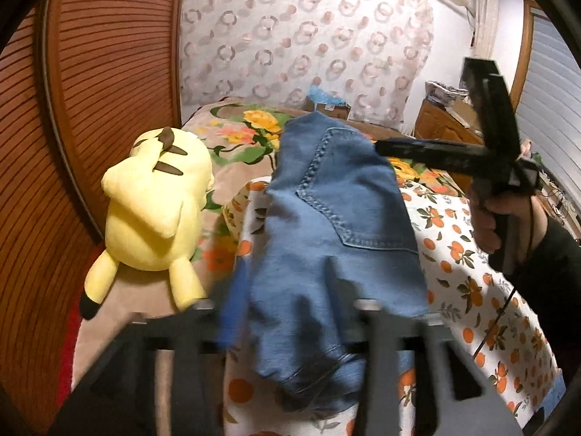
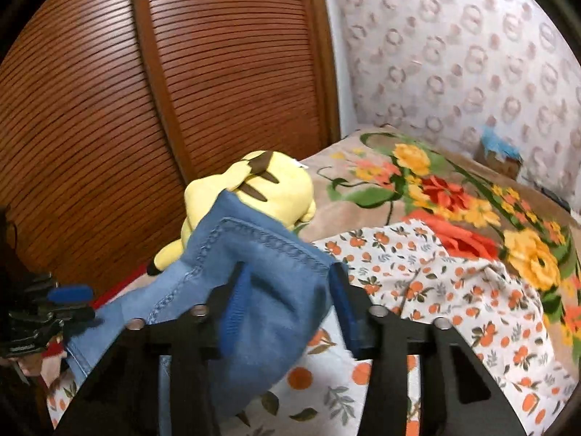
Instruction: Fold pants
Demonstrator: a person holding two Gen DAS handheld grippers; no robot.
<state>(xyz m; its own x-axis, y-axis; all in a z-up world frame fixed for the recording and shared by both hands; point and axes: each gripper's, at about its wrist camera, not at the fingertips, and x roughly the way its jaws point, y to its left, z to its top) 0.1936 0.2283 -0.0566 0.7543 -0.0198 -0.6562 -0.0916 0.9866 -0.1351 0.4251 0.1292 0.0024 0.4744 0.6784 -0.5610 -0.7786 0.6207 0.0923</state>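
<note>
Two tools, left [image 1: 287, 312] and right [image 2: 287, 309], seemingly pinch blue jeans [image 1: 334, 218]; no legible writing.

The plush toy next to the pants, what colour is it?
Yellow with brown stripes on its back; the plush toy shows best in the left wrist view.

L + R wrist cams close over bed [image 1: 472, 247], facing headboard wall; both share jeans [image 1: 337, 218], yellow plush [image 2: 261, 185].
</note>
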